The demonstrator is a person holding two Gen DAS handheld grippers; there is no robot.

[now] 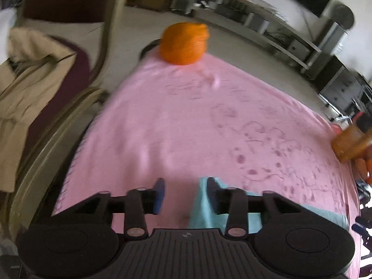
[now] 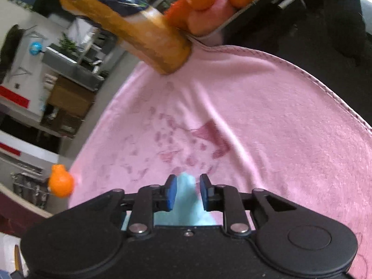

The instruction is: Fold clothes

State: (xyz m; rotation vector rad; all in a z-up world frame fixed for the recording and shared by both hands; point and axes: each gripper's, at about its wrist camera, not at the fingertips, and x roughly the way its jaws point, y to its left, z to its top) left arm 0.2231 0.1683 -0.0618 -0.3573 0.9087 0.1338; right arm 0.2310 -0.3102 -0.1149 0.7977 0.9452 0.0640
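Note:
A light blue garment (image 1: 202, 200) lies on a pink cloth (image 1: 186, 121) that covers the table. In the left wrist view my left gripper (image 1: 186, 194) is open, with the garment's edge under its right finger and nothing between the pads. In the right wrist view my right gripper (image 2: 187, 191) is open with a fold of the blue garment (image 2: 186, 200) between its blue pads (image 2: 171, 193); the pads do not press it. The pink cloth (image 2: 255, 127) spreads ahead with a dark red print.
An orange ball-like object (image 1: 184, 44) sits at the cloth's far edge. An amber jar (image 1: 348, 144) stands at the right, also seen in the right wrist view (image 2: 139, 37) next to a tray of fruit (image 2: 209, 7). A chair with a beige coat (image 1: 30, 93) is left.

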